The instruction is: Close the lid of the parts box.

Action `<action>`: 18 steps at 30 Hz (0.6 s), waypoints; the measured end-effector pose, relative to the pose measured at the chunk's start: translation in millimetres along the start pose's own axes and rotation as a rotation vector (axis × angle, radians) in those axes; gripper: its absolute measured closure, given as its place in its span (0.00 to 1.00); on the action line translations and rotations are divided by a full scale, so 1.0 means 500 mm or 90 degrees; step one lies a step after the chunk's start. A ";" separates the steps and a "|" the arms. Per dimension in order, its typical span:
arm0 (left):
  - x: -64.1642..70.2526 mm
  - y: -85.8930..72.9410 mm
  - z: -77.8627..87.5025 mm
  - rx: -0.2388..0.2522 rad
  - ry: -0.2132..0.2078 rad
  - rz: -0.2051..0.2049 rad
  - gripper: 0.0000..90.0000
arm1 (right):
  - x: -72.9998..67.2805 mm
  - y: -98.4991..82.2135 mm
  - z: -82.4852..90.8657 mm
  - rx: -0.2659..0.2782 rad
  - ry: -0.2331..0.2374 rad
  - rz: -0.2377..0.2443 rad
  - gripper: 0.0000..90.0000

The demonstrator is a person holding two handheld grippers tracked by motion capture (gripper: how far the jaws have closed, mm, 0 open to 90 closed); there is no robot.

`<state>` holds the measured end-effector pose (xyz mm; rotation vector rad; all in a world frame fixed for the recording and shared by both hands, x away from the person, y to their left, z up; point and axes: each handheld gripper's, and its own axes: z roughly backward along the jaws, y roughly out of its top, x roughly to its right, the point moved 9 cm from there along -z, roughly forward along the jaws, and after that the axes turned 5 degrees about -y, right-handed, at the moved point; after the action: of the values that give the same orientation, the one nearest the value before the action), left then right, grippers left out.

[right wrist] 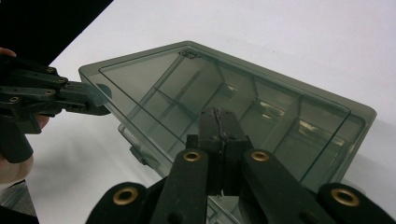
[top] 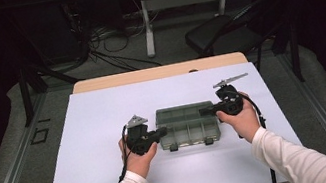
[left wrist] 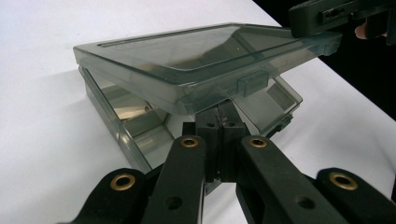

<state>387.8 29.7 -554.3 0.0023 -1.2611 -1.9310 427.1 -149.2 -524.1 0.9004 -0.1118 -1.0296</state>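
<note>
Compartment box (top: 188, 125) on the desk (top: 104, 117): lid (left wrist: 187, 60) ajar, visible compartments hold nothing (smoky plastic). Left tongs (top: 160, 132) and right tongs (top: 203, 111), jaws together, flank it.

No readable text, labels, brands, numbers or signs anywhere

You have one smoky clear compartment box (top: 188, 125) with one hinged lid (left wrist: 196, 65), two front latches, two grippers, left (top: 163, 132) and right (top: 202, 111), on one white sheet (top: 102, 132).
</note>
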 end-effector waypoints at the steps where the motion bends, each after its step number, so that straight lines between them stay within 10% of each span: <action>1: -0.001 -0.002 0.000 0.000 0.005 -0.003 1.00 | 0.000 -0.002 -0.001 0.000 0.001 0.001 1.00; 18: -0.002 -0.052 -0.015 -0.015 0.009 -0.004 1.00 | 0.005 -0.038 -0.016 -0.031 -0.005 0.009 1.00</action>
<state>375.5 28.8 -578.3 0.0082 -1.2300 -1.9475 419.3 -150.1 -543.2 0.8503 -0.0980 -1.0190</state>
